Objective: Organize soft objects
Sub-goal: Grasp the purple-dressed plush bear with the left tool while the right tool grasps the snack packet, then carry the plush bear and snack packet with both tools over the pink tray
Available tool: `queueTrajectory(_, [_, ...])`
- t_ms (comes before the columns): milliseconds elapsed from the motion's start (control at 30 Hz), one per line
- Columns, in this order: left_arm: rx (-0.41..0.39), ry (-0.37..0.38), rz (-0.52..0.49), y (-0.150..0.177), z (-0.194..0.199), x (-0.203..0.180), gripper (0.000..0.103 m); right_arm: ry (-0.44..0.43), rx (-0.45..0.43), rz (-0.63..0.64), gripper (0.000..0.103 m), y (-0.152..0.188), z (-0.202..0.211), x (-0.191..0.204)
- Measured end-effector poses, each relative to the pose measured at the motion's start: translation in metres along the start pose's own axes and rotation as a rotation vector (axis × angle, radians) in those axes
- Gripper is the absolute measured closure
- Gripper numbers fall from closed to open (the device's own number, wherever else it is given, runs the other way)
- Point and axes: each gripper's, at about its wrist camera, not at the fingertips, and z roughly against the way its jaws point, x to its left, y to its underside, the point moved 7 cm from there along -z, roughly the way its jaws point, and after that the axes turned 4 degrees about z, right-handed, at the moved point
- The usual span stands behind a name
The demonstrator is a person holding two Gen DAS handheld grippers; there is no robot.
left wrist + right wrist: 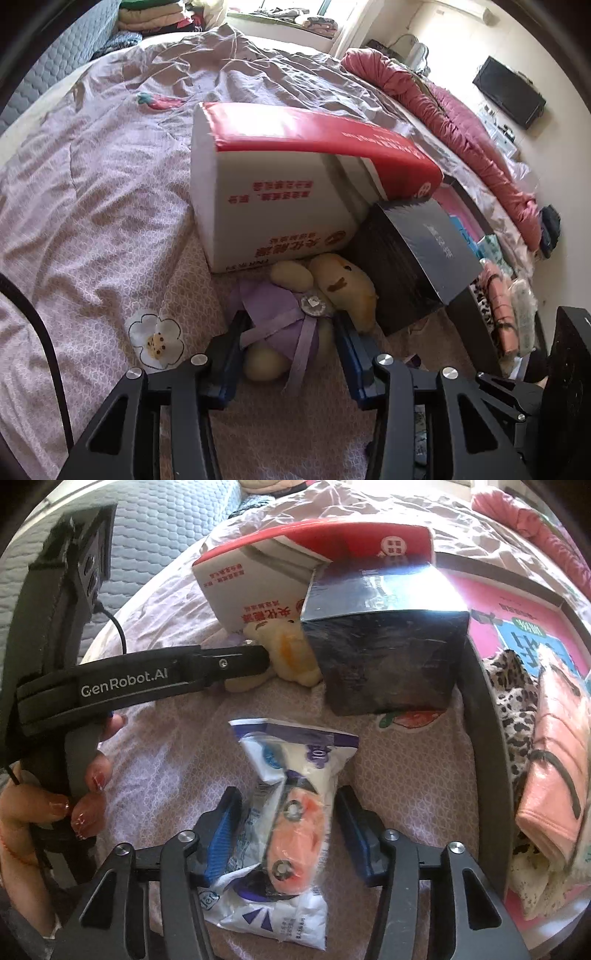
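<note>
A plush toy (pixel 291 314) in a purple dress with a cream head lies on the pink bedsheet, against a carton. My left gripper (pixel 291 323) straddles its body, both pads pressing the dress. The right wrist view shows that gripper (pixel 263 652) from the side, its tip at the plush toy (pixel 284 653). A white plastic packet (pixel 291 812) with an orange item inside lies on the sheet between my right gripper's fingers. My right gripper (pixel 288 806) is open, with small gaps on both sides of the packet.
A white and red carton (pixel 273 184) lies tilted behind the toy, a dark box (pixel 413 251) leaning beside it. A dark-walled tray (pixel 480 738) at the right holds folded clothes. A rolled pink quilt (pixel 461 122) lines the bed's far edge. A hand (pixel 88 775) grips the left handle.
</note>
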Motion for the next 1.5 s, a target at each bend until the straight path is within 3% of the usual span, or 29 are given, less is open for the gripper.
queueTrajectory(133, [-0.007,-0.021,-0.012,0.001,0.003,-0.002,0.058,0.024,-0.007,0.071,0.041,-0.003,-0.003,0.008])
queueTrajectory(200, [-0.012,-0.023,-0.009,0.001,0.004,-0.002,0.058,0.023,-0.018,0.075,0.06,-0.005,-0.003,0.007])
queueTrajectory(300, [-0.02,-0.032,-0.007,0.001,0.007,-0.002,0.058,0.003,-0.029,0.063,0.064,-0.006,0.001,0.004])
queueTrajectory(1000, [-0.042,-0.094,0.018,0.011,0.03,0.0,0.058,-0.036,-0.083,0.069,0.065,-0.004,0.021,0.0])
queueTrajectory(1500, [-0.101,-0.123,0.042,0.016,0.072,-0.003,0.058,-0.052,-0.155,0.075,0.065,-0.004,0.048,0.005])
